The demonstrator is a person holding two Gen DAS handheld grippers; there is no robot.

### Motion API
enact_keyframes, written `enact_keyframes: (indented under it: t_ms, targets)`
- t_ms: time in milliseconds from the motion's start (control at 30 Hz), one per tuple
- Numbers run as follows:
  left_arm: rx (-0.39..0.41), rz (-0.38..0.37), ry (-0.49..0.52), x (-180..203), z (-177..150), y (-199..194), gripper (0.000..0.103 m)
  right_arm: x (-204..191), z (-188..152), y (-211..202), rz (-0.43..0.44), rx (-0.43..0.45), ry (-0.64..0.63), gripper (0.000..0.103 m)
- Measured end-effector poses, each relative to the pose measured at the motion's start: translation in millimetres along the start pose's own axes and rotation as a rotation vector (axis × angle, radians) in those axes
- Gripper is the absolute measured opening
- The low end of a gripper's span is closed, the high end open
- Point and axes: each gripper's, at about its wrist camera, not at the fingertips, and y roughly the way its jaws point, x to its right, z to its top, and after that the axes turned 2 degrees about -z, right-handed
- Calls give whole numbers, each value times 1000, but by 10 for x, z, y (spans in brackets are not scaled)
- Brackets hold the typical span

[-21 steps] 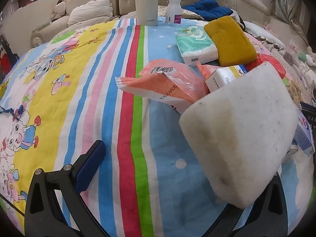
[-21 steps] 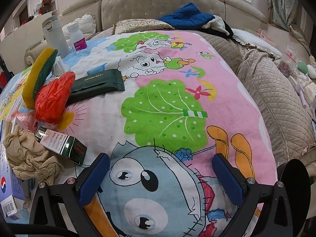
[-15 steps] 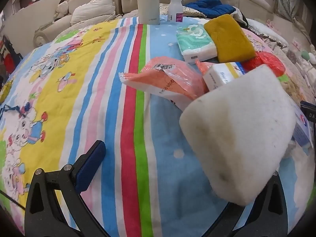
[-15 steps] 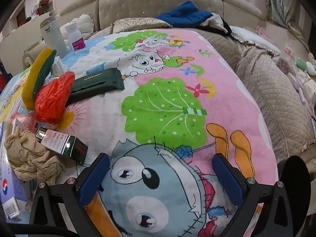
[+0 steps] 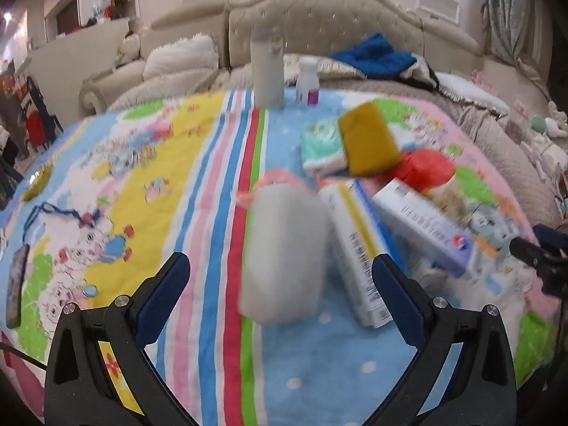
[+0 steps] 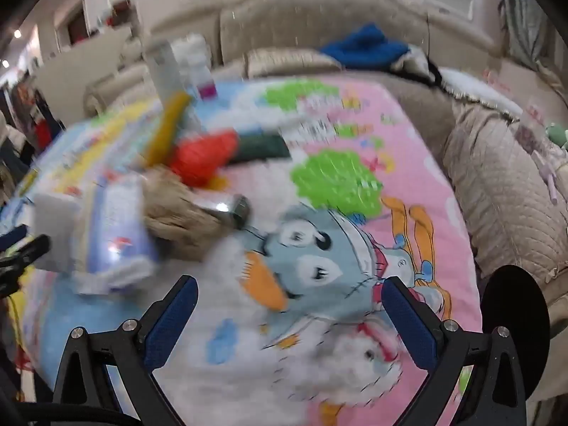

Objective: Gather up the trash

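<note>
A pile of trash lies on a cartoon bedspread (image 5: 213,184). A white foam block (image 5: 284,252) lies on the spread between my open left gripper's (image 5: 280,287) fingers, a little ahead of the tips. Beside it are a white box with a yellow stripe (image 5: 358,248), a long pale box (image 5: 422,227), a red plastic bag (image 5: 426,170), a yellow sponge (image 5: 369,138) and a tissue pack (image 5: 319,145). My right gripper (image 6: 289,316) is open and empty over the spread, with the red bag (image 6: 202,156), a beige crumpled cloth (image 6: 181,213) and a pale box (image 6: 117,234) to its far left.
A white flask (image 5: 267,71) and a small white bottle (image 5: 308,80) stand at the far edge. A blue garment (image 5: 372,55) lies by the padded headboard. A dark phone (image 5: 14,284) lies at the left. A quilted beige cover (image 6: 497,191) is on the right.
The foam block has left my left gripper's right finger and now lies on the spread. Both grippers have pulled back and up; the views are motion-blurred.
</note>
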Motion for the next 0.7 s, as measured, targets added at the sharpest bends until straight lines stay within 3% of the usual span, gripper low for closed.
enact_keyframes:
  t_ms: [133, 400, 700]
  targets:
    - [61, -5, -4, 82, 73, -197, 102, -203, 12, -315, 50, 116, 28, 103]
    - [134, -7, 3, 197, 156, -408, 102, -483, 152, -785, 30, 301, -8, 103]
    - [154, -7, 1, 252, 160, -434, 102, -512, 179, -925, 23, 356, 6, 103]
